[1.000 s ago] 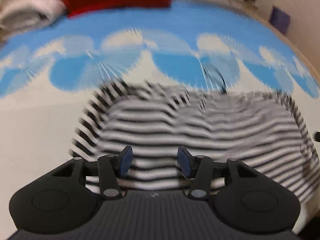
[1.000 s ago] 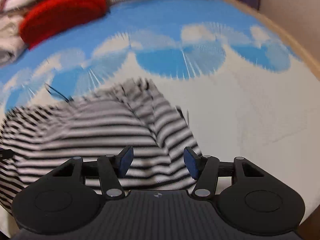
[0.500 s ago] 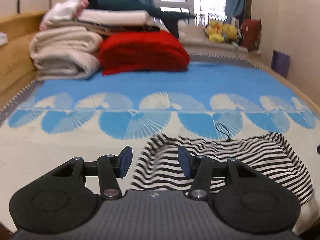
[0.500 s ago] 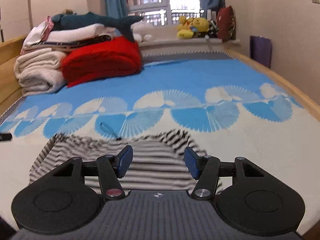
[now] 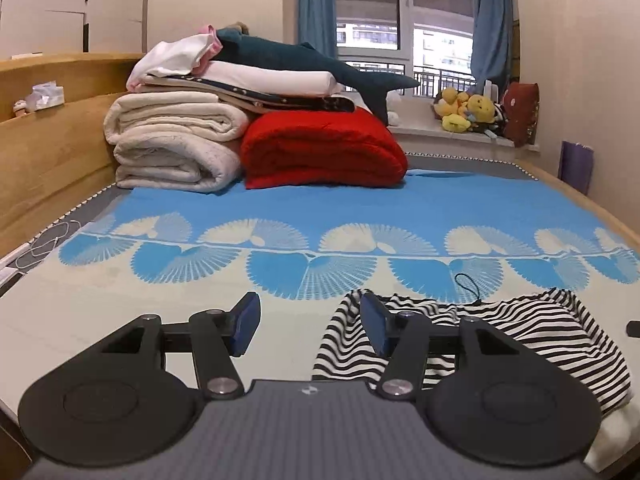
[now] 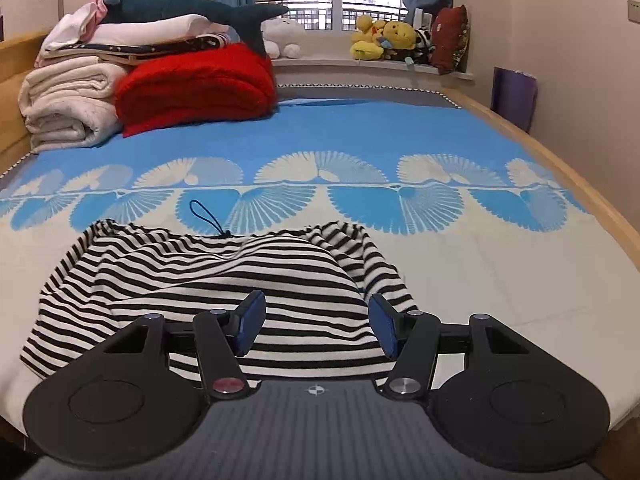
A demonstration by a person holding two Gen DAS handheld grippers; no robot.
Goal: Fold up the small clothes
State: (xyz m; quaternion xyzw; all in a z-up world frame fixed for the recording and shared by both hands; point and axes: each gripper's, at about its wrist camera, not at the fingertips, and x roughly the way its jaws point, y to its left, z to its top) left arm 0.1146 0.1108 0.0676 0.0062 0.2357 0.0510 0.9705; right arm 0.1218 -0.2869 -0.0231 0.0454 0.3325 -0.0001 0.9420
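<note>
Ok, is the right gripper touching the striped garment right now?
Cannot tell. In the right wrist view the right gripper stands open over the striped garment, nothing pinched between its pads, but whether the fingers graze the cloth isn't visible.

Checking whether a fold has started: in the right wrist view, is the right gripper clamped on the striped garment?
No, the right gripper stands open above the striped garment, its blue pads apart with no cloth pinched between them.
</note>
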